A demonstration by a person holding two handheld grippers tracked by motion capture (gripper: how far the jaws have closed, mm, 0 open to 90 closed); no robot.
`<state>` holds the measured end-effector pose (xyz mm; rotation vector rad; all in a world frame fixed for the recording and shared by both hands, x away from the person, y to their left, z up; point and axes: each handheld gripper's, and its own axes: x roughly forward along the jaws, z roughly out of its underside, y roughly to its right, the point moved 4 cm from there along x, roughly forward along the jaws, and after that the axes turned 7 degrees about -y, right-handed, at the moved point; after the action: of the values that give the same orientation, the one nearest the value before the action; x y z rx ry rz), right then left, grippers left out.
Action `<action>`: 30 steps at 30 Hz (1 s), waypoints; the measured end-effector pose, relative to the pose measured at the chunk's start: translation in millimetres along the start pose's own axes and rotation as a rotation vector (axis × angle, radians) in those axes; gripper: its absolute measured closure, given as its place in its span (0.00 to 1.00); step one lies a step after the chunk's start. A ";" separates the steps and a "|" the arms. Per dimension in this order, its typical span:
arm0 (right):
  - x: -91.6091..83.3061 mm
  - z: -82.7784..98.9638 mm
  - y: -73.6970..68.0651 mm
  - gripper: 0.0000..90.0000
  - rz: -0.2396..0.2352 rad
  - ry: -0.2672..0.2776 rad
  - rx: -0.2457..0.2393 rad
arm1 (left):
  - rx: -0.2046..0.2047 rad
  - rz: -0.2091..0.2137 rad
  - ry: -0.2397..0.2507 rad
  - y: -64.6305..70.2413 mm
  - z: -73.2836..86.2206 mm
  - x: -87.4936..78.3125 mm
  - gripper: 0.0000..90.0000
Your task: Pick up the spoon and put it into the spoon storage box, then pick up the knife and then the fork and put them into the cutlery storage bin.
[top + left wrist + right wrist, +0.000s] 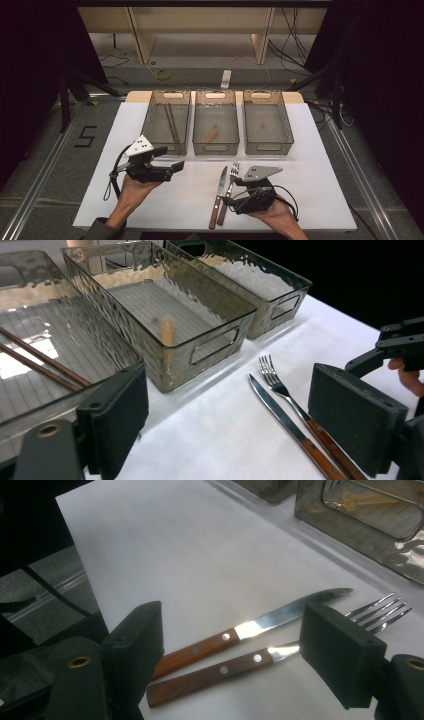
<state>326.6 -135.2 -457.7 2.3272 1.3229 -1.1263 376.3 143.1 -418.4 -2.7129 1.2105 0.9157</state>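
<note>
Lab recording setup: white tabletop (pixel 150 200) inside aluminium frame rails (pixel 45 165), black curtains around, loose cables (pixel 162 75) on far floor, taped "5" marker (pixel 85 136) left.

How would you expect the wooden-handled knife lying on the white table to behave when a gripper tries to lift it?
The knife looks rigid, so probably no flopping. It lies flat, so jaws may struggle to get under it. Its shiny blade could slip; the wooden handle likely grips better.

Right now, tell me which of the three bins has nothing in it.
The right bin is the one with nothing in it. The left bin holds chopsticks, and the middle bin holds a small wooden piece.
</note>
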 end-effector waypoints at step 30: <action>34.0 5.6 -20.4 1.00 -0.039 -0.191 -0.125 | 0.051 -0.021 0.021 14.0 8.8 -6.0 0.17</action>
<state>317.2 -105.3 -482.8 2.0589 1.3326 -1.2071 359.1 139.6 -419.7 -2.6975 1.1889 0.8441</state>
